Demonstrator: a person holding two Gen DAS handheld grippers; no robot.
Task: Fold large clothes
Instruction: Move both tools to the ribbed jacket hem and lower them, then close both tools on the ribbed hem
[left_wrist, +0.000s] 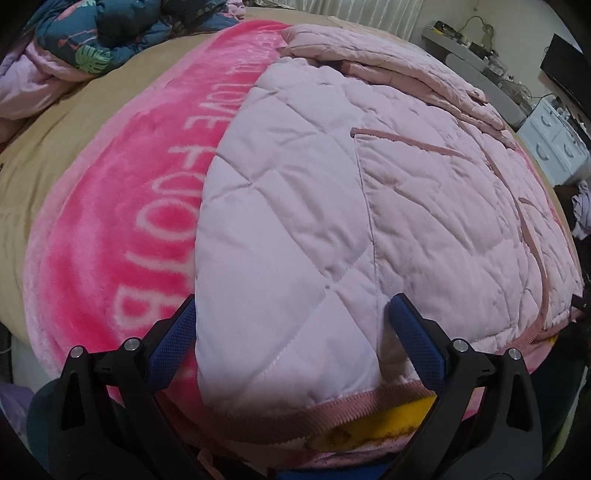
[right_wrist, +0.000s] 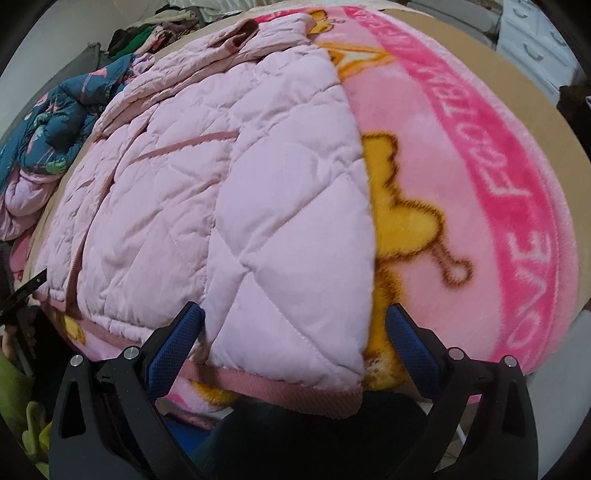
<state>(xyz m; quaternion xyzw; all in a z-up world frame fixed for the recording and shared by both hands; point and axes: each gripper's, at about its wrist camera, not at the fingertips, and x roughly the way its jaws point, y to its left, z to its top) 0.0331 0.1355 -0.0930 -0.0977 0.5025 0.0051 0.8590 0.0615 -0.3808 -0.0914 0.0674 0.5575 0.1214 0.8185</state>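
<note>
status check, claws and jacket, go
Left claw open, straddling jacket hem corner. Right claw open over the other corner. Jacket flat on blanket, sides folded in. Nothing in the way.

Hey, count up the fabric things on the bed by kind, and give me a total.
Quilted pink jacket: 1
Pink fleece blanket under it: 1
Crumpled dark floral bedding at the far end: 1
Total: 3
Both the left gripper and the right gripper are open at the jacket's hem.
</note>
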